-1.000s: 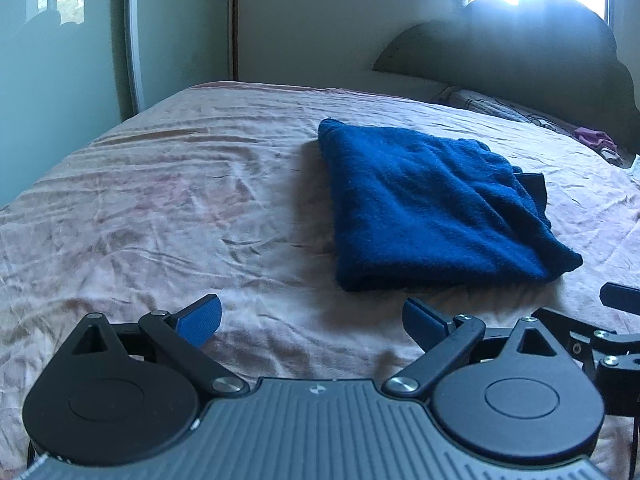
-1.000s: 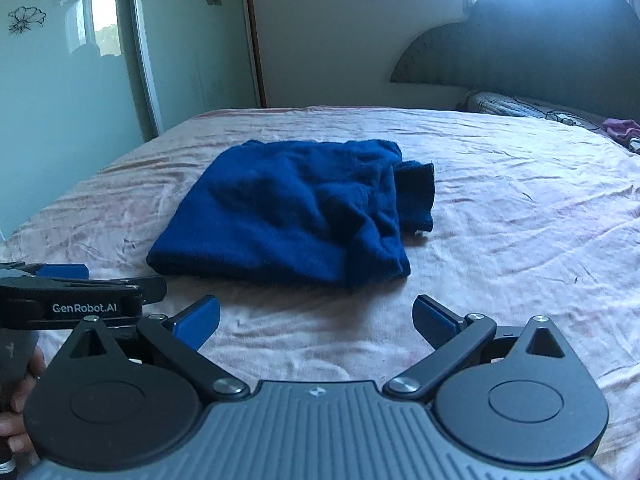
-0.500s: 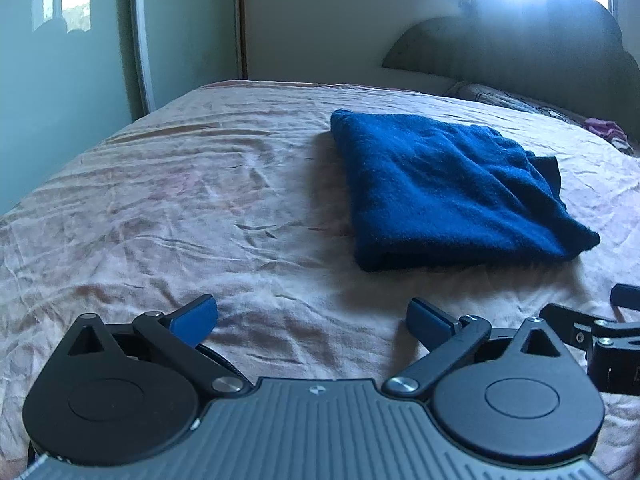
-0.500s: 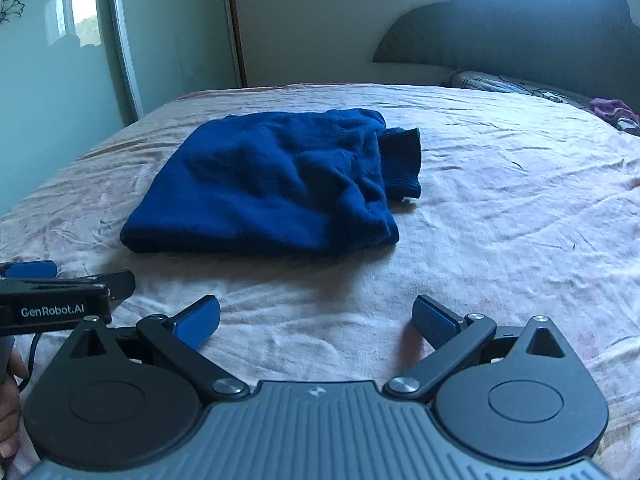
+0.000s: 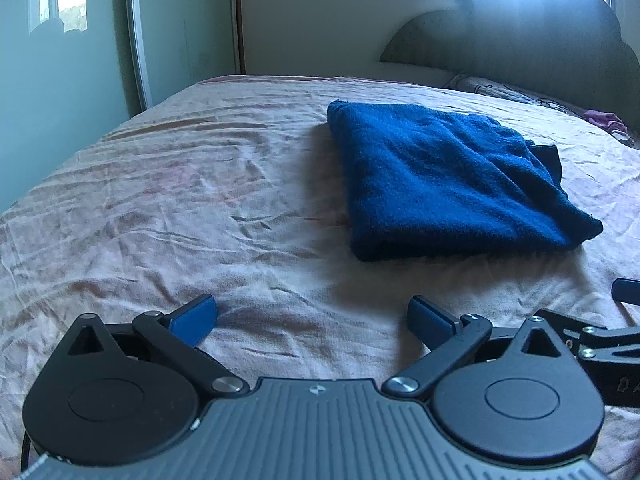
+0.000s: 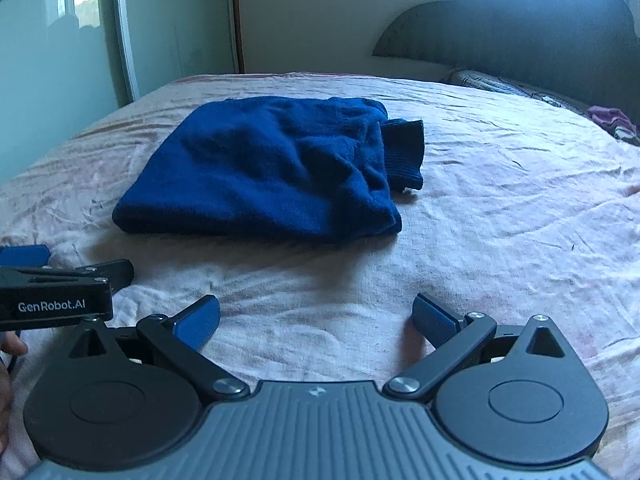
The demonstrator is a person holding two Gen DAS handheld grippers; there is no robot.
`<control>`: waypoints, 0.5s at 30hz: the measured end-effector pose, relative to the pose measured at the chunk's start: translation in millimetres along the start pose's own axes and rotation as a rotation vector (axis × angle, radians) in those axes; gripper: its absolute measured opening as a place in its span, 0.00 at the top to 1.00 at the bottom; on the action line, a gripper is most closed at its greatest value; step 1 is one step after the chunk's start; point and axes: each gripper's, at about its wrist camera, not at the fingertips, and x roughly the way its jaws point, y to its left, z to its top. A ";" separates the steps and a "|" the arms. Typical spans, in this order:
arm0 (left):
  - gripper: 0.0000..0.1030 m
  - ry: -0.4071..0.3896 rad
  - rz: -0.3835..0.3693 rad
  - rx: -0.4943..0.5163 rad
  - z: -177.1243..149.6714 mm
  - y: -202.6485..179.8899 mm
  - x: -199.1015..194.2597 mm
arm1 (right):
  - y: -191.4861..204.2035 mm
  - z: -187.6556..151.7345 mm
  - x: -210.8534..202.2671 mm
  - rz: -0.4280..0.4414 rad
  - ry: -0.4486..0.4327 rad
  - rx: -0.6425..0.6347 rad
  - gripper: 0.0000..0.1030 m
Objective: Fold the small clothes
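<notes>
A dark blue knitted garment [image 5: 444, 176] lies folded into a thick rectangle on the pink bed sheet [image 5: 180, 208]. In the right wrist view the same garment [image 6: 276, 172] has a ribbed cuff sticking out at its right side. My left gripper [image 5: 312, 318] is open, low over the sheet, short of the garment and to its left. My right gripper [image 6: 316, 318] is open too, short of the garment's near edge. Nothing is between either pair of fingers. The left gripper [image 6: 60, 280] also shows at the left edge of the right wrist view.
A dark curved headboard [image 5: 520, 40] stands at the far end of the bed. A patterned pillow [image 6: 508, 86] and a small purple cloth [image 6: 612, 118] lie near it at the right. A glass sliding door [image 5: 60, 72] runs along the left side.
Both grippers have drawn back and tilted a little, so the garment sits slightly farther ahead and higher in both views. The garment itself has not moved. Both grippers stay open.
</notes>
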 end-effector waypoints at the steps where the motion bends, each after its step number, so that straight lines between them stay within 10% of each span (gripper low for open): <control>1: 0.00 0.001 -0.002 -0.003 -0.1 0.4 0.1 | 1.2 -0.2 0.1 -0.005 0.001 -0.007 0.00; 15: 0.00 0.005 -0.006 -0.011 0.1 0.9 1.2 | 1.5 -0.5 0.1 -0.010 0.012 -0.009 0.00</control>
